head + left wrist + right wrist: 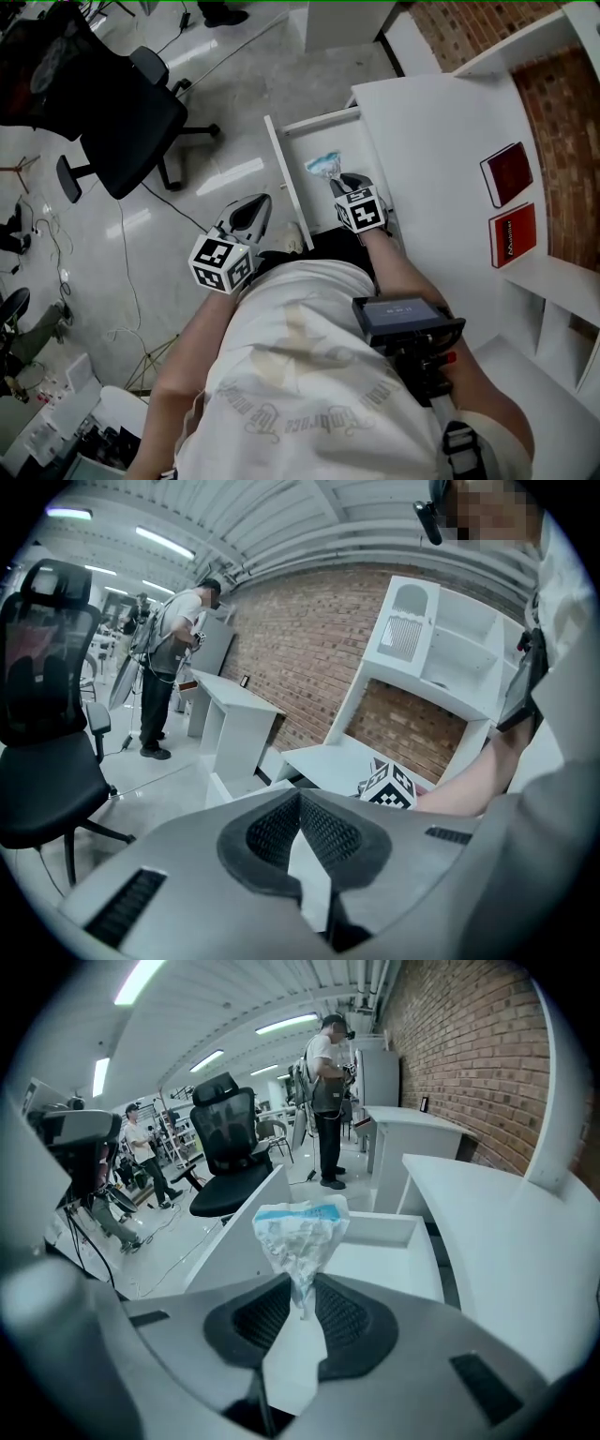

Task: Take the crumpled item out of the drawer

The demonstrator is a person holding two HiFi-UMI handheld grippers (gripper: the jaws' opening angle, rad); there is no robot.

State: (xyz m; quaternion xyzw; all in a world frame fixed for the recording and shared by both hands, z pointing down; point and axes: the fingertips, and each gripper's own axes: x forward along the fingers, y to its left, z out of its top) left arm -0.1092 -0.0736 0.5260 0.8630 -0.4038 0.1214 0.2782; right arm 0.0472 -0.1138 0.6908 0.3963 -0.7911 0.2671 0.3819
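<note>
- The crumpled wrapper [298,1232] is pinched by the right gripper [300,1283], above the drawer [284,178].
- The left gripper [300,797] is seen closed (empty), beside the drawer.
- Next, the wrapper should be carried clear.

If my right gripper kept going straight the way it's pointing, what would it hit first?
Probably the floor of the open drawer: the right gripper, shut on the crumpled item, points down into it. Depth is unclear, so maybe its far wall instead.
</note>
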